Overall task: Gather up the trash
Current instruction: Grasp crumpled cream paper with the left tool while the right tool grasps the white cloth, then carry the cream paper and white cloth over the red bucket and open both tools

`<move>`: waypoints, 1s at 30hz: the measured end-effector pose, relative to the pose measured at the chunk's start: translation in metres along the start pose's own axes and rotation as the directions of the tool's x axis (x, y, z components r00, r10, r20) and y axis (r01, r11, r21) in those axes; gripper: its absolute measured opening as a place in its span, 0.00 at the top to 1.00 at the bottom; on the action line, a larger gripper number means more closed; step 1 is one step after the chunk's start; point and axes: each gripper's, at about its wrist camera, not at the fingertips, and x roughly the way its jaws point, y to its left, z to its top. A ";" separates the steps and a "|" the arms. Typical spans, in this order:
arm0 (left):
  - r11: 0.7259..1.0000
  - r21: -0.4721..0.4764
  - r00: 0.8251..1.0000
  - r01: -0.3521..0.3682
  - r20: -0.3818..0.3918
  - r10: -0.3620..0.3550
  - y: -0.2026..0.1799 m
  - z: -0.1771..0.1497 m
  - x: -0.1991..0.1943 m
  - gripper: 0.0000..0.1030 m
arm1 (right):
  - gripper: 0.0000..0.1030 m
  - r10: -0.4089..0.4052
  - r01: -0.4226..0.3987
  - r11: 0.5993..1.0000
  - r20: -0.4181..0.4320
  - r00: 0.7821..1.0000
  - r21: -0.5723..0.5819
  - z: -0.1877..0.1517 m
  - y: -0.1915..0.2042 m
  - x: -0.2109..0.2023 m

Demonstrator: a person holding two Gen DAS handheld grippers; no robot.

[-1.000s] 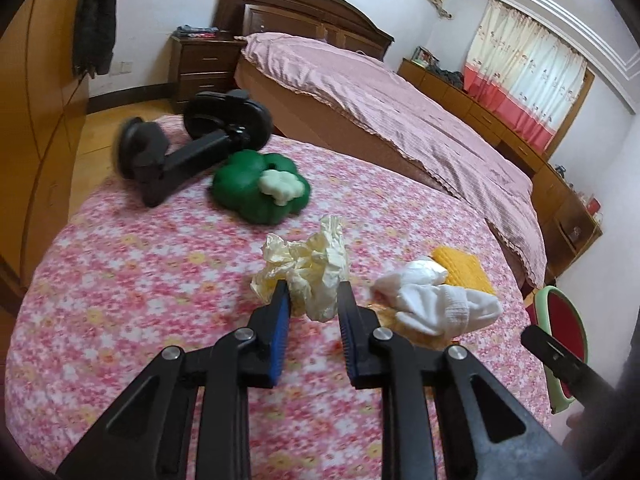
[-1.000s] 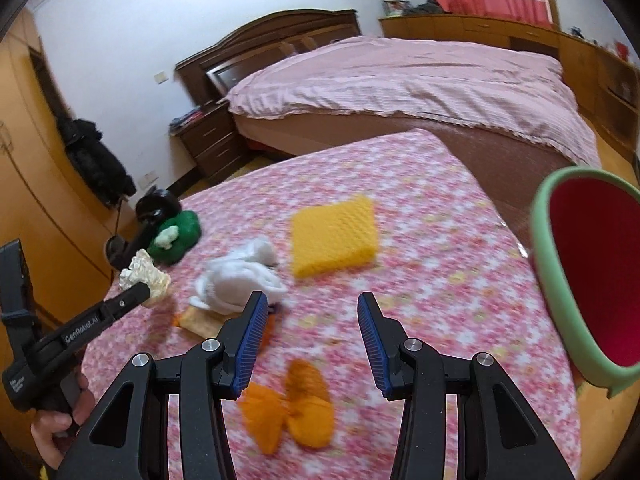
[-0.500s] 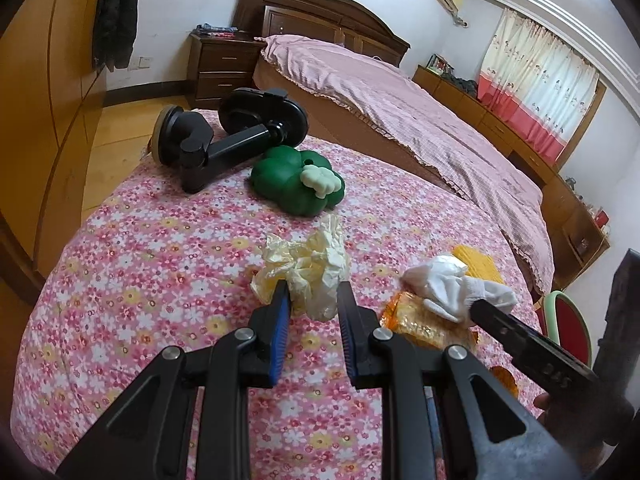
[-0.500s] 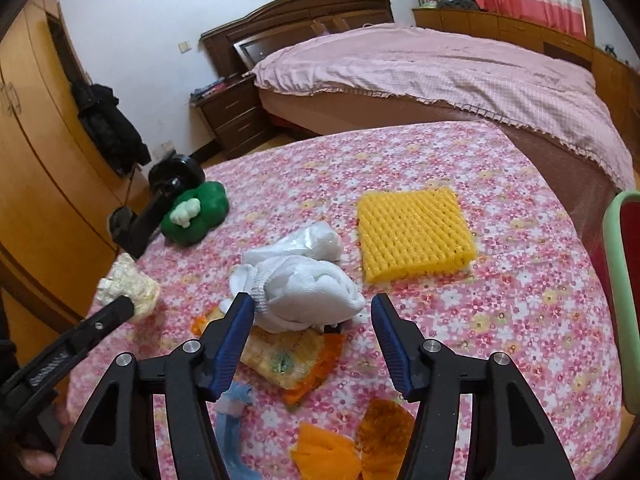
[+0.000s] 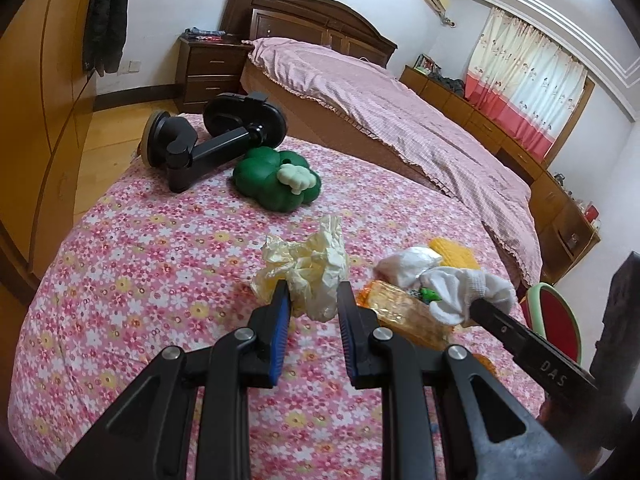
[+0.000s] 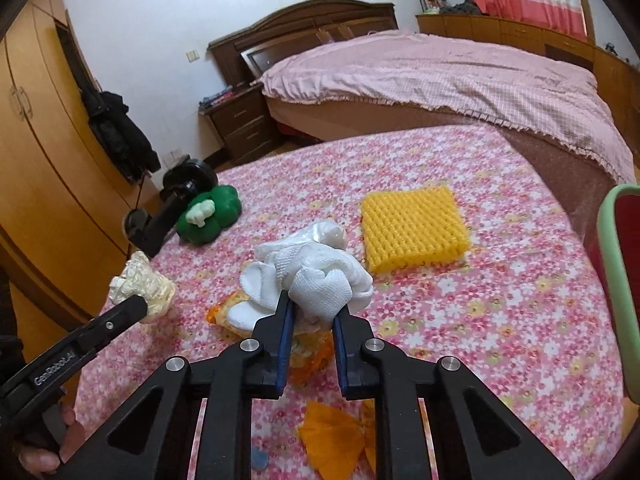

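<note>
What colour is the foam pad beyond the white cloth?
Yellow foam pad, clearest in the right wrist view.

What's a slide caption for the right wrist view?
Right hand-held gripper shut on white sock bundle above an orange wrapper, yellow foam pad beyond, on the floral table.

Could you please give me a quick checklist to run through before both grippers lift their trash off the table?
1. Left gripper shut on the crumpled paper: ok.
2. Right gripper shut on the white cloth: ok.
3. Cloth free of the orange wrapper beneath it: cannot tell; they touch.
4. Bin within reach at the right table edge: ok, though only its green rim shows.
5. Grippers apart from each other: ok.
6. Green toy and yellow sponge outside both grips: ok.
</note>
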 end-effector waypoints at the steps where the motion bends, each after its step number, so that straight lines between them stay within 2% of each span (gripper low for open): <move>1: 1.000 0.002 1.000 0.004 0.001 -0.004 -0.002 0.000 -0.002 0.78 | 0.82 0.001 -0.001 1.000 0.011 1.000 0.002 0.000 -0.001 -0.005; 8: 0.998 0.033 0.999 0.046 0.025 -0.047 -0.025 -0.003 -0.022 0.78 | 0.82 -0.001 -0.002 1.000 0.082 0.997 0.031 -0.004 -0.010 -0.048; 19: 0.989 0.088 0.993 0.116 0.013 -0.118 -0.068 -0.014 -0.039 0.78 | 0.82 -0.051 0.031 0.993 0.179 0.983 0.115 -0.019 -0.045 -0.112; 30: 0.964 0.129 0.972 0.232 -0.063 -0.225 -0.119 -0.026 -0.038 0.78 | 0.82 -0.123 0.075 0.978 0.245 0.962 0.195 -0.031 -0.082 -0.161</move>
